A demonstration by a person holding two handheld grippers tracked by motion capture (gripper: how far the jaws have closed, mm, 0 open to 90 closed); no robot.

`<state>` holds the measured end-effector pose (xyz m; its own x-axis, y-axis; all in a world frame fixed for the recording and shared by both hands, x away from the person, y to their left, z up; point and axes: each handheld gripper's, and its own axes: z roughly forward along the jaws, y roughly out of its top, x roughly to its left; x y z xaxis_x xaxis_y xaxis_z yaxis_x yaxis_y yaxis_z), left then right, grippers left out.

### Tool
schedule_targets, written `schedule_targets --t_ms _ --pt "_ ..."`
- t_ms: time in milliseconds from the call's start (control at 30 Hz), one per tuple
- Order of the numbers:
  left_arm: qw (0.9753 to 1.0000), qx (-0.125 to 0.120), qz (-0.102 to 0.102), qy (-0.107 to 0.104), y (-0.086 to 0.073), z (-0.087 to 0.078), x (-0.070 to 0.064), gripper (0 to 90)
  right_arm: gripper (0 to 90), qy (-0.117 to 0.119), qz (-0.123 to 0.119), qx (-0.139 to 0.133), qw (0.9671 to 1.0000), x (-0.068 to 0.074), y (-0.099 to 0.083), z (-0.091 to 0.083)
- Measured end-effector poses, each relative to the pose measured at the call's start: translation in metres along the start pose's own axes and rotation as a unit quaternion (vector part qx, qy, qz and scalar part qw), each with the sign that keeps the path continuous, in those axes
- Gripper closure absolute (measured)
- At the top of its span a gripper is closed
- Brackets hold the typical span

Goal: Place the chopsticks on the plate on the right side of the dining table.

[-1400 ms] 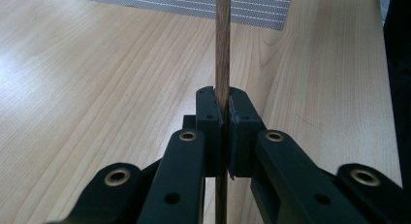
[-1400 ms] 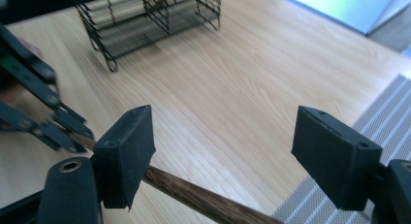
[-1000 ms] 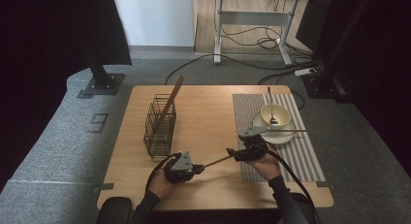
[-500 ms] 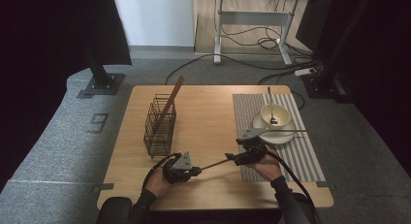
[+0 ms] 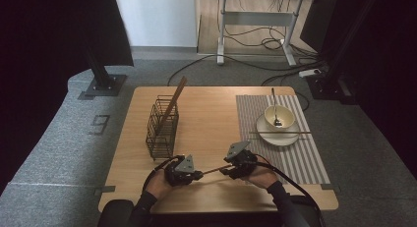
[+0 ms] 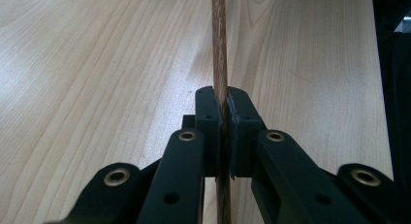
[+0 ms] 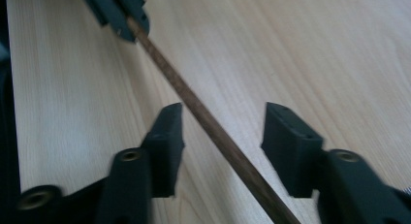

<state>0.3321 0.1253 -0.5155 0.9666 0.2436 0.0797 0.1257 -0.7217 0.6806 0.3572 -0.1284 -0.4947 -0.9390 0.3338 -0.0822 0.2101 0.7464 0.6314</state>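
A brown wooden chopstick (image 5: 212,170) spans between my two grippers near the table's front edge. My left gripper (image 5: 199,175) is shut on one end of it; in the left gripper view the chopstick (image 6: 219,49) runs straight out from the clamped pads (image 6: 209,122). My right gripper (image 5: 225,169) is open around the other end: in the right gripper view the chopstick (image 7: 203,120) passes diagonally between the spread fingers (image 7: 167,136) without touching either. The left gripper (image 7: 118,13) appears at the top of that view. Another chopstick (image 5: 280,132) lies across a white plate (image 5: 265,133).
A black wire basket (image 5: 162,127) stands at mid-left with a long wooden stick (image 5: 174,97) leaning out of it. On a striped grey placemat (image 5: 300,153) at right, the plate carries a bowl (image 5: 279,116) with a spoon (image 5: 274,106).
The right gripper's jaws have spread apart around the chopstick, while the left gripper keeps its hold. Both hands have barely shifted.
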Motion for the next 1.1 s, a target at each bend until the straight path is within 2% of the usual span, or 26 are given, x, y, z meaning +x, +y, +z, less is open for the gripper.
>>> schedule_targets --t_ms 133,200,367,533,633,700,800,1000,1100 --pt "1.0000 -0.001 0.002 0.002 0.001 0.000 -0.001 84.7 61.9 -0.004 -0.020 0.003 0.9998 0.005 0.002 0.003" --pt "1.0000 -0.002 0.003 0.002 0.001 -0.001 -0.001 84.7 62.9 -0.008 -0.024 0.005 0.9997 0.006 0.002 0.003" --pt "1.0000 -0.006 0.003 0.000 0.000 0.000 -0.001 83.8 66.2 -0.001 -0.030 0.012 0.9995 0.007 0.002 0.002" --pt "0.9999 -0.014 -0.003 0.007 -0.002 -0.002 0.002 79.2 73.3 0.027 -0.030 0.022 0.9990 0.008 0.002 0.000" --pt "0.9995 -0.020 0.001 0.025 -0.002 -0.003 0.002 75.2 77.8 0.046 -0.036 0.023 0.9980 0.009 0.002 -0.001" --pt "0.9985 -0.031 0.002 0.044 -0.002 -0.005 0.002 70.2 81.3 0.061 -0.037 0.018 0.9973 0.010 0.002 -0.002" --pt "0.9979 -0.040 -0.004 0.051 -0.003 -0.008 0.004 65.7 82.5 0.068 -0.039 0.013 0.9968 0.011 0.003 -0.004" --pt "0.9949 -0.060 -0.040 0.071 -0.004 -0.009 0.007 46.0 82.6 0.051 -0.033 0.014 0.9981 0.007 0.002 -0.007" --pt "0.9925 -0.071 -0.057 0.081 -0.004 -0.008 0.008 33.4 82.6 0.043 -0.034 0.015 0.9984 0.006 0.001 -0.008"
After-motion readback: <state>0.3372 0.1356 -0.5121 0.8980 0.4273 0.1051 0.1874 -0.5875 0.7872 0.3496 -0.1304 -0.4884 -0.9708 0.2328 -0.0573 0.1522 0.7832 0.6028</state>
